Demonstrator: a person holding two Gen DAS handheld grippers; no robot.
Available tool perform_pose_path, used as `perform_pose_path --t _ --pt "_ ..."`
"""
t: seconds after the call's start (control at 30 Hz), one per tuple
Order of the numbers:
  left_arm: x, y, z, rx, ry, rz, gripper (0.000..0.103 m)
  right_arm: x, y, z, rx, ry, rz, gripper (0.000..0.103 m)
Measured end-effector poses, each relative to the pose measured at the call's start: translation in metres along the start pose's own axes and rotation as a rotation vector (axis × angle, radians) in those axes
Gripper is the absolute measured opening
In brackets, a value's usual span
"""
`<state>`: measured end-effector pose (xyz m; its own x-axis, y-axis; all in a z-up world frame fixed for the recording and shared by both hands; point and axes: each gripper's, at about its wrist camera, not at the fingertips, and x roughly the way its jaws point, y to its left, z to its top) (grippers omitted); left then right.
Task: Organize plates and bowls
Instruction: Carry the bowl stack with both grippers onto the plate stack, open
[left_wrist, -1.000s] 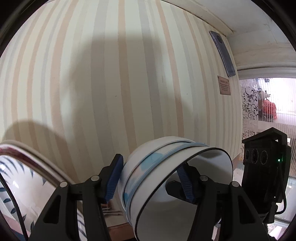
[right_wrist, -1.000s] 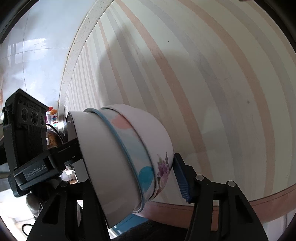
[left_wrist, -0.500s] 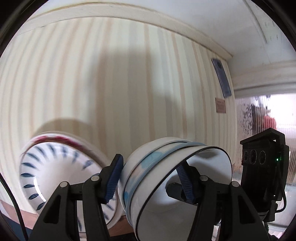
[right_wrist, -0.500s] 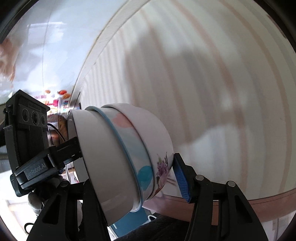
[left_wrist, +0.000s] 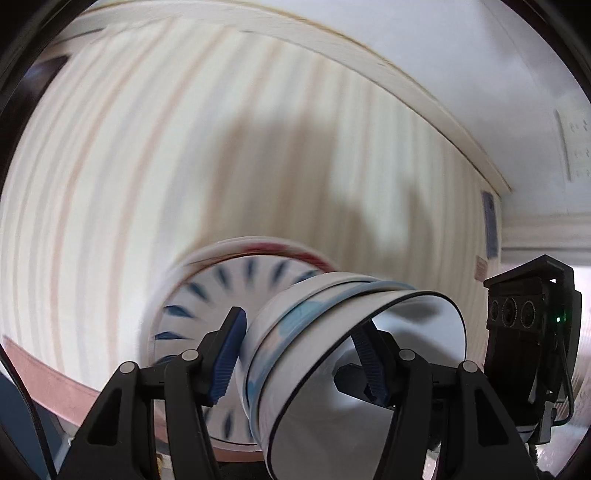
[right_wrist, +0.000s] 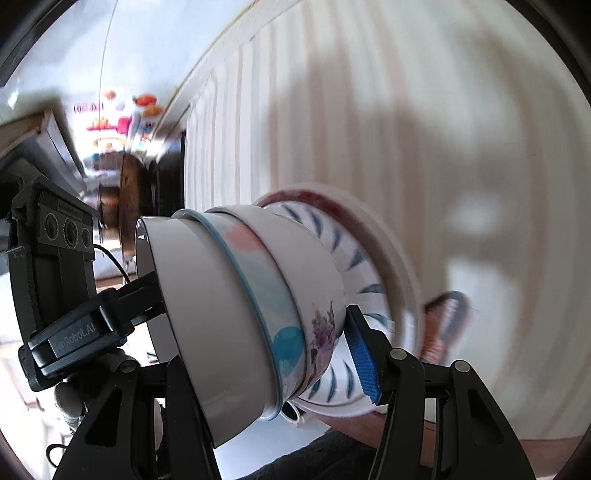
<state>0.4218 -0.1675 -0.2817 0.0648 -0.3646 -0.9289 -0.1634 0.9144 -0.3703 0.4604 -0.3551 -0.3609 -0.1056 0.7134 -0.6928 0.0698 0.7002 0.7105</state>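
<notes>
Fingers (left_wrist: 364, 360) of both our grippers pinch the bowl stack (right_wrist: 251, 314), and the plates (right_wrist: 373, 266) lie just behind it.

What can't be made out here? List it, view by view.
- Left wrist view: the plates are smeared by motion blur and their lower part is covered by the bowl stack and the left gripper, so their count and support are unclear.
- Right wrist view: the stack covers the left-hand finger of the right gripper.
- Right wrist view: the small striped object beside the plates is too blurred to name.
</notes>
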Motion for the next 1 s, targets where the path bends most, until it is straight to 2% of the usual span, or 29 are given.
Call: perform_pose_path --t 0.13,0.33,0.53,0.73,0.8,0.87,0.9,0.97,1.0 --pt "0.002 0.026 -0.004 -0.054 -0.004 0.007 0.056 0.031 0.013 0.006 -0.024 0.044 -0.02 0.057" --pt "0.006 0.042 -0.007 -0.083 0.005 0.005 0.056 0.048 0.019 0.002 -0.039 0.077 -0.049 0.057" --pt "0.007 0.038 -0.008 -0.061 0.002 0.014 0.056 0.051 0.024 0.007 -0.05 0.082 -0.074 0.057" --pt "-0.001 0.032 -0.015 -0.006 -0.018 0.095 0.057 0.04 0.039 0.005 -0.116 0.066 -0.147 0.059" --pt "-0.009 0.031 -0.018 0.004 -0.036 0.122 0.057 0.034 0.048 0.004 -0.156 0.047 -0.191 0.063" --pt "-0.016 0.031 -0.022 0.014 -0.06 0.147 0.058 0.025 0.056 0.002 -0.201 0.018 -0.238 0.078" --pt "-0.022 0.03 -0.025 0.022 -0.081 0.168 0.061 0.02 0.06 -0.001 -0.227 0.0 -0.261 0.08" --pt "-0.033 0.028 -0.03 0.036 -0.126 0.203 0.077 0.011 0.067 -0.006 -0.266 -0.041 -0.284 0.087" --pt "-0.041 0.026 -0.035 0.047 -0.164 0.233 0.08 0.005 0.07 -0.009 -0.284 -0.067 -0.297 0.087"
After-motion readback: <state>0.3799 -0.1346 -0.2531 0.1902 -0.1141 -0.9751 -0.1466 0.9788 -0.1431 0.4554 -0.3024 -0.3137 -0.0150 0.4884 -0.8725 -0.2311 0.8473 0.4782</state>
